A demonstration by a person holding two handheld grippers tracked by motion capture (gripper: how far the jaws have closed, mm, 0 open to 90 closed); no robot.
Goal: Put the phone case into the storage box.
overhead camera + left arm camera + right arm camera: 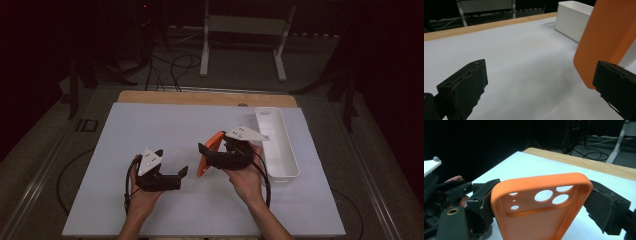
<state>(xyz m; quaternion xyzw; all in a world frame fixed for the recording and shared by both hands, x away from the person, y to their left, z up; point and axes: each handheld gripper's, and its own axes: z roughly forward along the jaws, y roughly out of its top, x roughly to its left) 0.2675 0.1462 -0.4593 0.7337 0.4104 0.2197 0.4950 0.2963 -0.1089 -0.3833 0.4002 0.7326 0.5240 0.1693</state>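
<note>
Now, case: you are clamping the orange phone case [541, 207] across its width in your right gripper [216, 150], above the table's middle.
Long axis: it is running steeply up, camera holes uppermost.
Left gripper [172, 176]: jaws apart, empty, just beside the case.
Surface: white table [165, 125]; white bin [277, 142] sitting at its right edge.
Room: dark.

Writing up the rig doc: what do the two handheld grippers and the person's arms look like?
Both the left gripper and right gripper have matte black bodies with chunky black block jaws, pads worn at the edges. Each carries a light grey three-cornered plate with small holes on top and trails a black cable. Forearms are bare; no sleeves or gloves visible.
</note>
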